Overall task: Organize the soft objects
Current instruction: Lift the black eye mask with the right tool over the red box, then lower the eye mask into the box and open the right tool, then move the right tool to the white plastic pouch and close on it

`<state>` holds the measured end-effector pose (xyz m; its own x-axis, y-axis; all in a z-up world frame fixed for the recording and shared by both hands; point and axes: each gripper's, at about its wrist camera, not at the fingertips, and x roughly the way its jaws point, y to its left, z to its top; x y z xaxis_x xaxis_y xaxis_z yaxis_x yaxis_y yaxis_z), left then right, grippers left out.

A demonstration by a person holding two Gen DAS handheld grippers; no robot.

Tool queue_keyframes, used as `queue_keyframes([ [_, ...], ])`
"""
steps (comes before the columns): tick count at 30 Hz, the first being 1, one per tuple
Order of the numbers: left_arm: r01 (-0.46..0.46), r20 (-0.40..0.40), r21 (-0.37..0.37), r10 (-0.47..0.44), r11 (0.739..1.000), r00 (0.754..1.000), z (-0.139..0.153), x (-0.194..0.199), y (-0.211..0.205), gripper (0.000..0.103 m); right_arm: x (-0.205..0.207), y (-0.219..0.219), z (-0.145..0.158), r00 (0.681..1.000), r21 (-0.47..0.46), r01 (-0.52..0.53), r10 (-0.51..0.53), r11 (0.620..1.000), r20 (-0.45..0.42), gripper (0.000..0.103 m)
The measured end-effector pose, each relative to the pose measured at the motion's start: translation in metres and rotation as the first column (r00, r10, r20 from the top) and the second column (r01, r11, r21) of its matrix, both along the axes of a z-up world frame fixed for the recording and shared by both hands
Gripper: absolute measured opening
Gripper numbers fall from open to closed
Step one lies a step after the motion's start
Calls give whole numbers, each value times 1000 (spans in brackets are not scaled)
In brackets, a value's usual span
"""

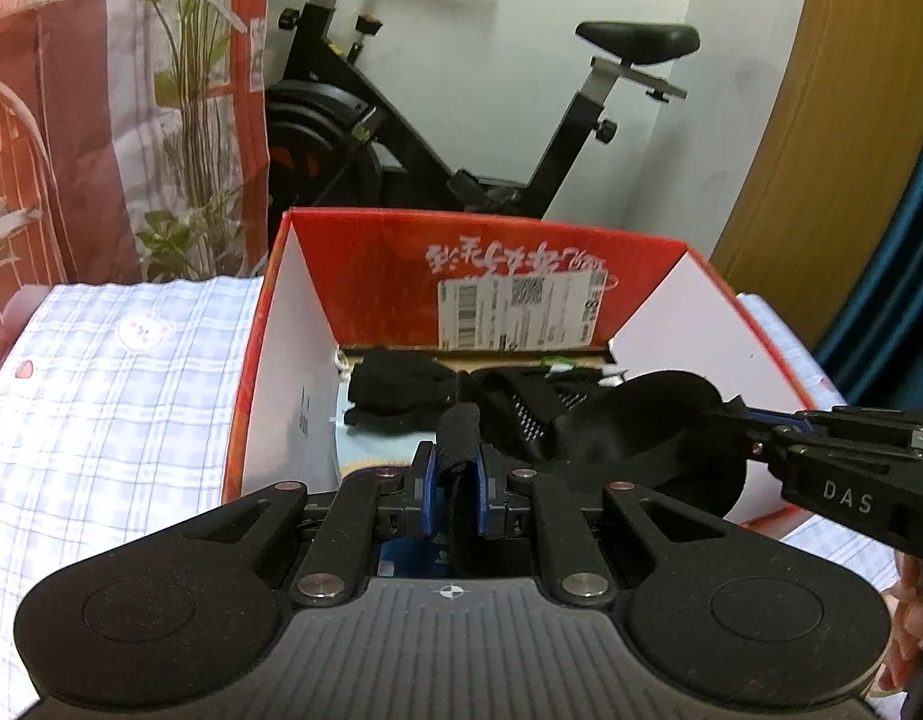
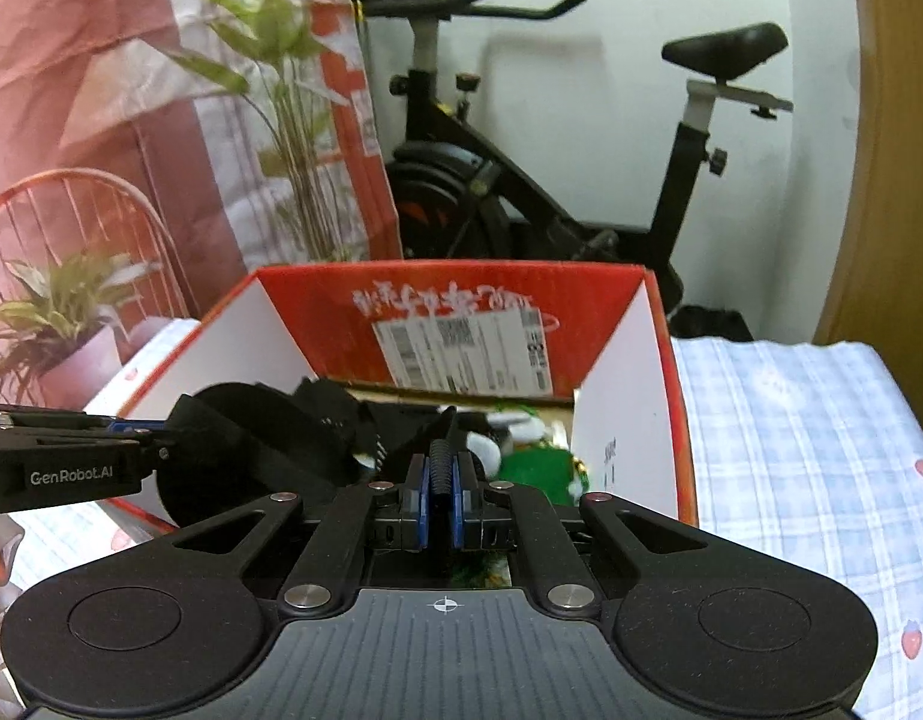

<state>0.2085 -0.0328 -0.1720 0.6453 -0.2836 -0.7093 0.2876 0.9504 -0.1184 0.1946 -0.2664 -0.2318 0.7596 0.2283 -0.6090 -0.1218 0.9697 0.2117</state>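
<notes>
A red cardboard box (image 1: 365,252) with white inner walls sits on a plaid bed; it also shows in the right wrist view (image 2: 629,372). Both grippers hold one black cap over the box. My left gripper (image 1: 457,468) is shut on the cap's strap edge (image 1: 458,426). My right gripper (image 2: 442,483) is shut on the cap's ribbed edge (image 2: 442,462); it enters the left wrist view at the right (image 1: 755,432), gripping the cap's brim (image 1: 659,420). Black gloves (image 1: 395,387) and a green and white plush (image 2: 533,456) lie in the box.
A black exercise bike (image 1: 413,120) stands behind the box against the white wall. A plant-print curtain (image 1: 131,120) hangs at the left. A wooden panel (image 1: 821,120) is at the right. The plaid bedsheet (image 2: 791,450) spreads on both sides of the box.
</notes>
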Motion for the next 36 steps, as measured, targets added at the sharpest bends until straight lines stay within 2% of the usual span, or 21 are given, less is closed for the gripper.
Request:
queue_keyframes([
  [6, 7, 7, -1, -7, 1000, 1000, 1, 0, 2, 15, 1, -3, -5, 1000, -5, 19, -19, 1000, -11, 7],
  [7, 11, 16, -3, -11, 1000, 1000, 3, -1, 2, 20, 0, -3, -4, 1000, -19, 22, -22, 1000, -4, 10],
  [8, 15, 24, -5, -15, 1000, 1000, 6, -1, 3, 34, -3, -2, -3, 1000, -40, 27, -26, 999, 10, 16],
  [9, 19, 34, -8, -18, 1000, 999, 9, -3, 3, 42, -5, -2, -1, 999, -51, 27, -26, 998, 23, 20],
  [10, 24, 48, -13, -23, 1000, 999, 12, -4, 3, 54, -7, -2, 1, 999, -57, 28, -26, 998, 34, 23],
  [12, 38, 75, -14, -37, 999, 996, 19, -9, 5, 61, -10, -4, 5, 998, -66, 38, -35, 997, 51, 26],
  [14, 44, 89, 5, -44, 999, 995, 26, -14, 5, 70, -14, -6, 10, 997, -79, 40, -35, 996, 67, 36],
  [16, 51, 110, 10, -52, 999, 993, 32, -20, 7, 71, -21, -6, 16, 996, -93, 29, -21, 995, 84, 44],
  [19, 62, 129, 9, -63, 998, 990, 42, -32, 13, 71, -33, -8, 24, 994, -108, 16, -4, 994, 112, 51],
  [26, 90, 138, -9, -88, 996, 987, 52, -76, 33, 72, -74, -4, 34, 987, -99, -25, 41, 995, 158, 73],
  [32, 99, 83, -39, -95, 994, 992, 35, -120, 56, 72, -118, 8, 25, 983, -70, -67, 78, 995, 167, 94],
  [36, 86, 29, -48, -85, 995, 996, 12, -139, 69, 72, -140, 23, 10, 986, -56, -100, 106, 993, 129, 100],
])
